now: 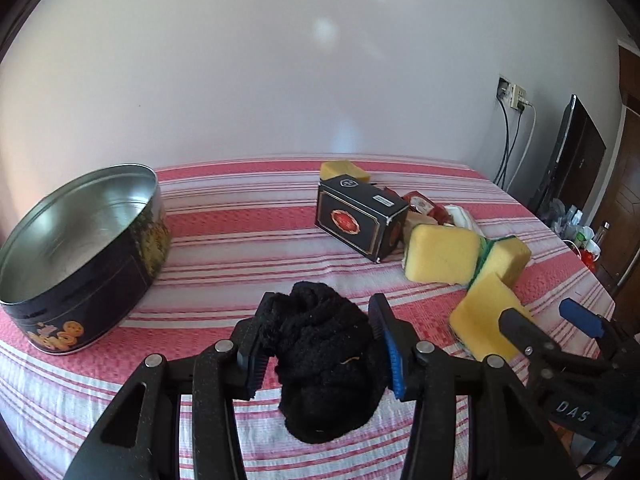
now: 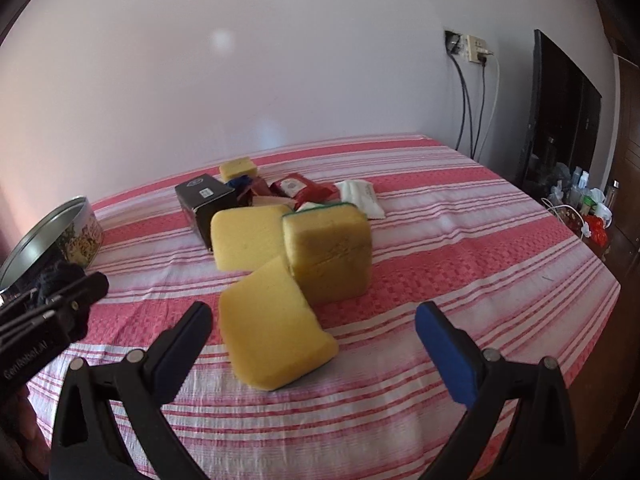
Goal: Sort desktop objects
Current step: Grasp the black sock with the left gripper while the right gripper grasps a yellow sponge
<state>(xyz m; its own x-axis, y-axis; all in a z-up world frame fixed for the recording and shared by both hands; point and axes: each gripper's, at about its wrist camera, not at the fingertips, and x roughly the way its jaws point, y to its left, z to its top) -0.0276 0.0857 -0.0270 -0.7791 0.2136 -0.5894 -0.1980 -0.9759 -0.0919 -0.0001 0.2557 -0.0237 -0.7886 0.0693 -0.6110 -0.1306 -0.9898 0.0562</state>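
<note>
Red-and-white striped cloth covers the surface point(image 1: 240, 240) under a plain wall.

From the left wrist view, a black knitted bundle point(image 1: 320, 360) is seen clamped between the pads of the left gripper point(image 1: 316, 348), with its lower part hanging below them. An open round tin point(image 1: 80, 256) stands to the left, and it is judged the likely drop point.

From the right wrist view, the right gripper point(image 2: 312, 344) is shown with jaws spread wide and nothing held. 1 flat yellow sponge point(image 2: 272, 332) lies between its fingers, tilted, with its long axis running away towards 2 more sponges point(image 2: 304, 248).
</note>
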